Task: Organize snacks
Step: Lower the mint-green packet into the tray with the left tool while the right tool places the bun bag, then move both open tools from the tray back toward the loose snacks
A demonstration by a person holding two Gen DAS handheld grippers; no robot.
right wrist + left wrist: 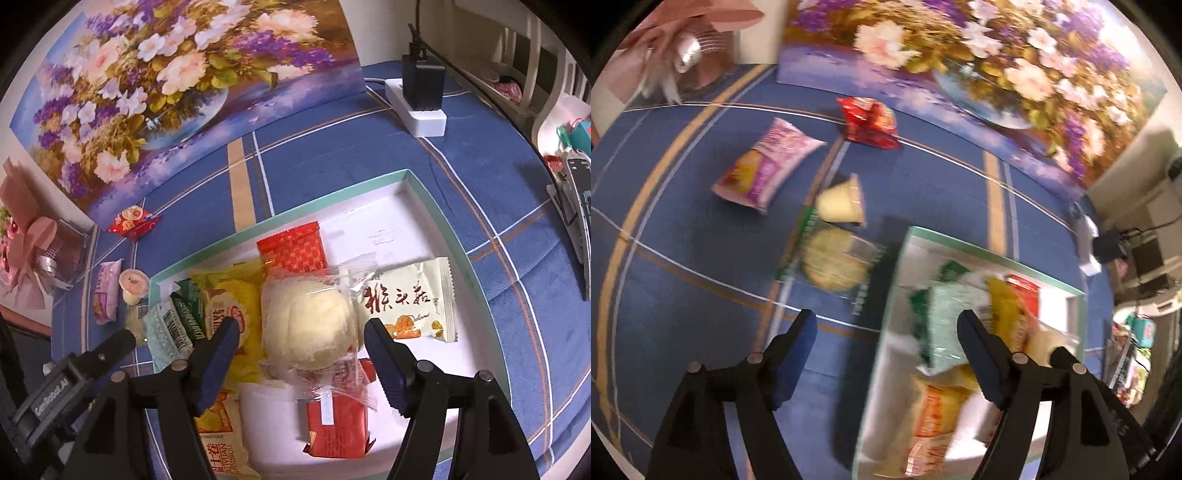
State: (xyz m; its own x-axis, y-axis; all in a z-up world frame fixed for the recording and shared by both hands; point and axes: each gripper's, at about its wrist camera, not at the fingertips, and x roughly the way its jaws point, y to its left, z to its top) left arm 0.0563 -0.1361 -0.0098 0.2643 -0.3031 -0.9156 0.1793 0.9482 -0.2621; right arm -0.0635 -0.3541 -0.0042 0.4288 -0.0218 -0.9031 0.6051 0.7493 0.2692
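Note:
A white box with a mint-green rim [410,177] holds several snacks: a round pale bun in clear wrap [308,326], a cream packet with red characters [406,299], red packets [293,249], yellow packets [229,306] and green ones [173,325]. My right gripper [299,336] is open, its jaws on either side of the bun, just above it. My left gripper [886,332] is open and empty above the box's left rim [886,325]. On the cloth lie a round cracker pack [831,262], a jelly cup [842,201], a pink packet [768,164] and a red packet [868,122].
A flower painting [177,85] leans at the back of the blue checked cloth [369,147]. A white power strip with a black charger [421,92] lies at the back right. A pink bouquet [26,258] stands at the left. A dark device [580,206] lies at the right edge.

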